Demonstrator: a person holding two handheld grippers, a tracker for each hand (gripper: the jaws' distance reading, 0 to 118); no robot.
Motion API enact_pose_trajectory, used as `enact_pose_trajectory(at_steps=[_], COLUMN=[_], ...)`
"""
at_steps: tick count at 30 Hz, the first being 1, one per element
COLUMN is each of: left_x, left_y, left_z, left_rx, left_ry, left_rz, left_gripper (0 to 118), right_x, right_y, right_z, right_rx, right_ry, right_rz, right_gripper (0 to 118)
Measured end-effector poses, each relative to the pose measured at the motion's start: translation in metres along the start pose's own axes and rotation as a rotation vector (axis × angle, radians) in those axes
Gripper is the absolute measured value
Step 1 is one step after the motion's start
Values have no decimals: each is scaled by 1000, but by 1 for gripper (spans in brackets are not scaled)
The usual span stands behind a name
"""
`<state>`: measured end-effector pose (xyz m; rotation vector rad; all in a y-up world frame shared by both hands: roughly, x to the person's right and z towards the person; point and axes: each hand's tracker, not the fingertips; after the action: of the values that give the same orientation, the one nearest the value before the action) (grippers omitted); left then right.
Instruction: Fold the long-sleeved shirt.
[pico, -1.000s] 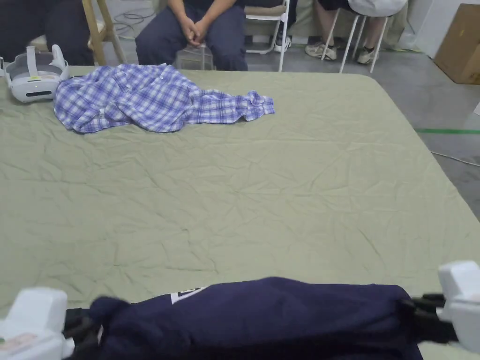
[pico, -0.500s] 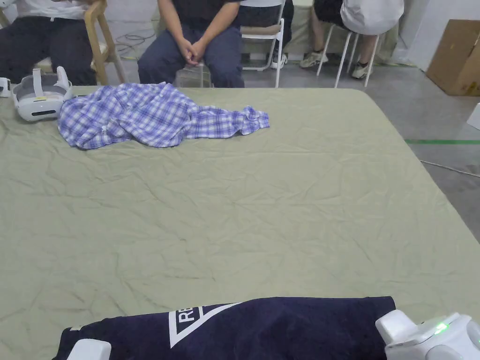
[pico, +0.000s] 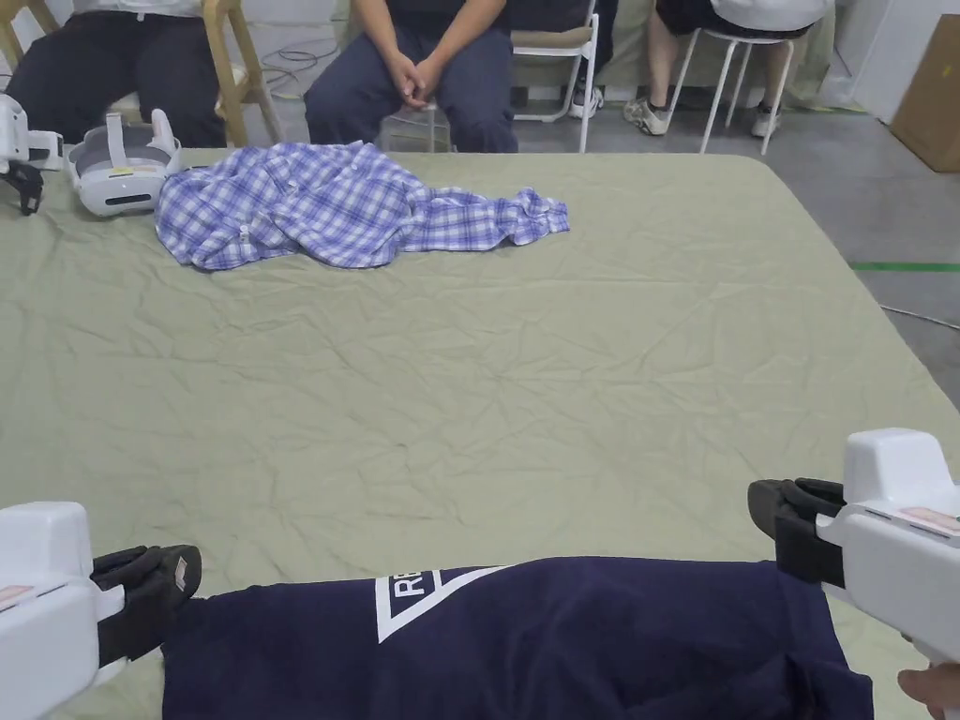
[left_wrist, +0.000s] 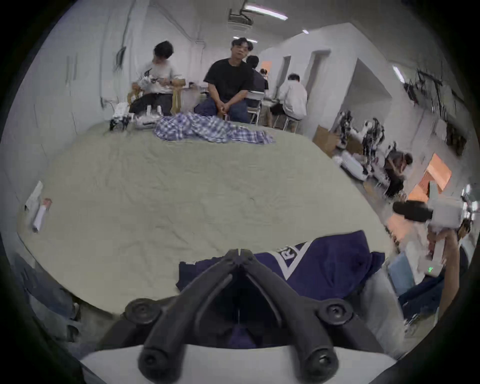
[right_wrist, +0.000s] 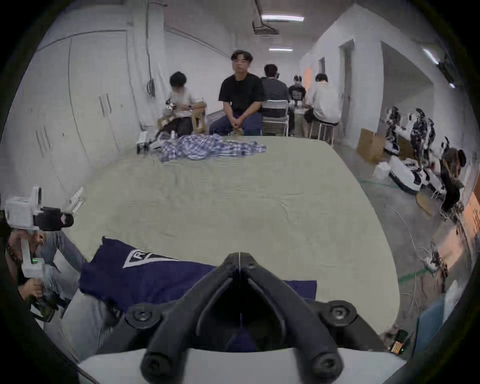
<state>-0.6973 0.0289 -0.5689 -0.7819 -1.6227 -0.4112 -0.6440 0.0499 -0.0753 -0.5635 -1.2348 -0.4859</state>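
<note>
- Big table with a wrinkly green sheet (pico: 562, 375) takes up most of the head view.
- Navy long-sleeved shirt (pico: 562, 637) with a white triangle print lies bunched along the near edge, between both grippers.
- Blue plaid shirt (pico: 328, 202) sits crumpled at the far side, next to a white headset (pico: 117, 173).
- Left gripper (left_wrist: 238, 251) hangs just off the navy shirt's left end, jaws pressed together with nothing between them.
- Right gripper (right_wrist: 238, 254) is lifted by the shirt's right end, jaws closed too, pinching no cloth.
</note>
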Motion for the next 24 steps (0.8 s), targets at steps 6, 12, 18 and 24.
enact_pose_trajectory(at_steps=[6, 12, 18, 24], left_x=[-92, -157, -146, -120], left_y=[-18, -64, -78, -64], left_z=[-26, -106, -157, -206], left_rx=[-150, -393, -402, -529], left_ry=[-254, -448, -697, -788], left_rz=[351, 634, 793, 659], left_gripper=[106, 107, 111, 111], right_x=[-20, -32, -35, -36], right_y=[-8, -17, -21, -18], right_z=[-2, -11, -19, -23], right_rx=[-37, -95, -140, -159], right_ry=[54, 42, 22, 8], right_rz=[10, 48, 30, 26], right_gripper=[0, 0, 0, 0])
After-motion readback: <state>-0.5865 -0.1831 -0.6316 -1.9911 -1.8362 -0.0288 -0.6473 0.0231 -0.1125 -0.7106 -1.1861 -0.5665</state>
